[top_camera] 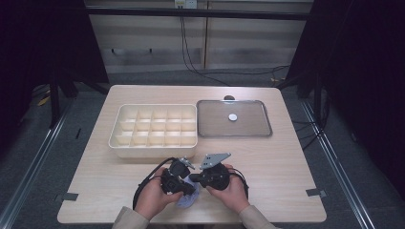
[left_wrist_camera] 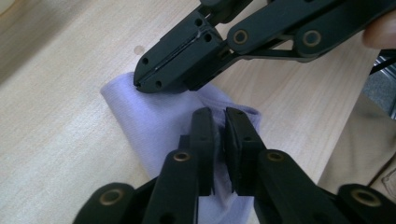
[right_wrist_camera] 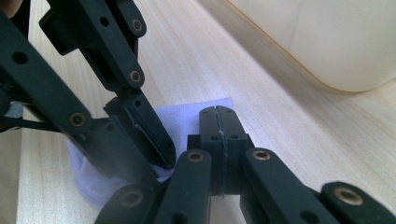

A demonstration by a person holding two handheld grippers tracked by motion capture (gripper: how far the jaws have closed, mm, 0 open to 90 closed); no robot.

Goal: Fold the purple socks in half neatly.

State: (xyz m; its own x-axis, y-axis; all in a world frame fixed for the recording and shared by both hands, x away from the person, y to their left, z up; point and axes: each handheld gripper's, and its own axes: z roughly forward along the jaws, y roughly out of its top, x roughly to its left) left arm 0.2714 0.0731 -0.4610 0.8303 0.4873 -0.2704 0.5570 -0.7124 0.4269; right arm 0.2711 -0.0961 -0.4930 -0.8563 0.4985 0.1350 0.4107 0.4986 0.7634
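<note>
A pale lavender cloth (top_camera: 189, 201) lies crumpled on the table's front edge between the person's two hands. My left gripper (top_camera: 187, 187) is shut on a raised fold of it; in the left gripper view the fabric (left_wrist_camera: 154, 121) is pinched between my jaws (left_wrist_camera: 219, 133). My right gripper (top_camera: 195, 180) comes in from the other side, jaws shut, and its tips (left_wrist_camera: 140, 83) bite the cloth's far edge. In the right gripper view my shut jaws (right_wrist_camera: 217, 116) sit against the cloth (right_wrist_camera: 187, 114), with the left gripper's fingers (right_wrist_camera: 156, 140) just beside them.
A cream box (top_camera: 153, 151) divided into several compartments stands behind the grippers, and its wall (right_wrist_camera: 327, 42) is close by in the right gripper view. A grey tray (top_camera: 261, 130) at the back right holds a small white round piece (top_camera: 232, 117). Tape marks sit at the table's front corners.
</note>
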